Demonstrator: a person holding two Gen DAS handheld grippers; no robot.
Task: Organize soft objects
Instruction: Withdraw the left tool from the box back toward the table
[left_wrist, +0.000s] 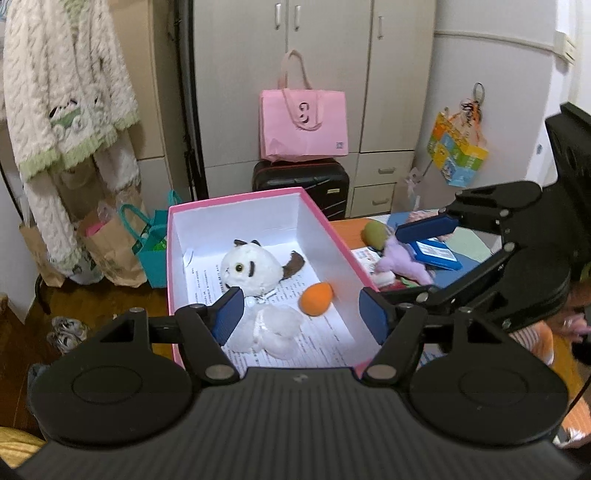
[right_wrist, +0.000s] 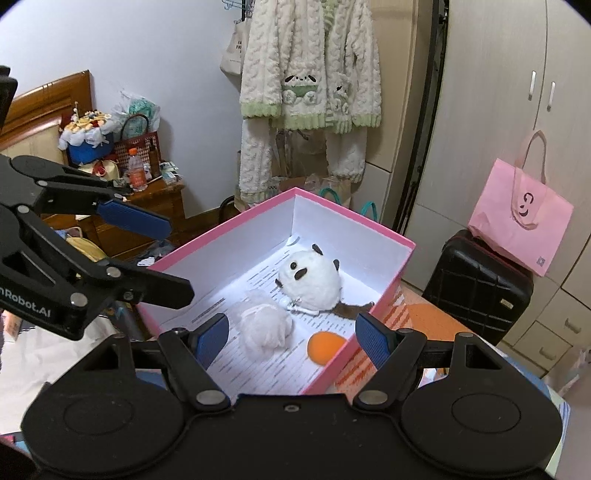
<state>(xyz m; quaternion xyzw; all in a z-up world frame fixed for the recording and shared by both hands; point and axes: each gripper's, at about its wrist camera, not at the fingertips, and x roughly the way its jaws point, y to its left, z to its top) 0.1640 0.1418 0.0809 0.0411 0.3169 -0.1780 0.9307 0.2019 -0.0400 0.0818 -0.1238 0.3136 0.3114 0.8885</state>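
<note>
While both tongs, left (left_wrist: 301, 314) and right (right_wrist: 291, 341), hang apart and empty over the box (left_wrist: 325, 218) holding the plush (left_wrist: 251, 269), the purple toy (left_wrist: 400, 260) on the table could be nudged off.

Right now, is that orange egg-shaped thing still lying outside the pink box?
No, the orange egg-shaped thing lies inside the pink box, beside the white plush toy.
</note>
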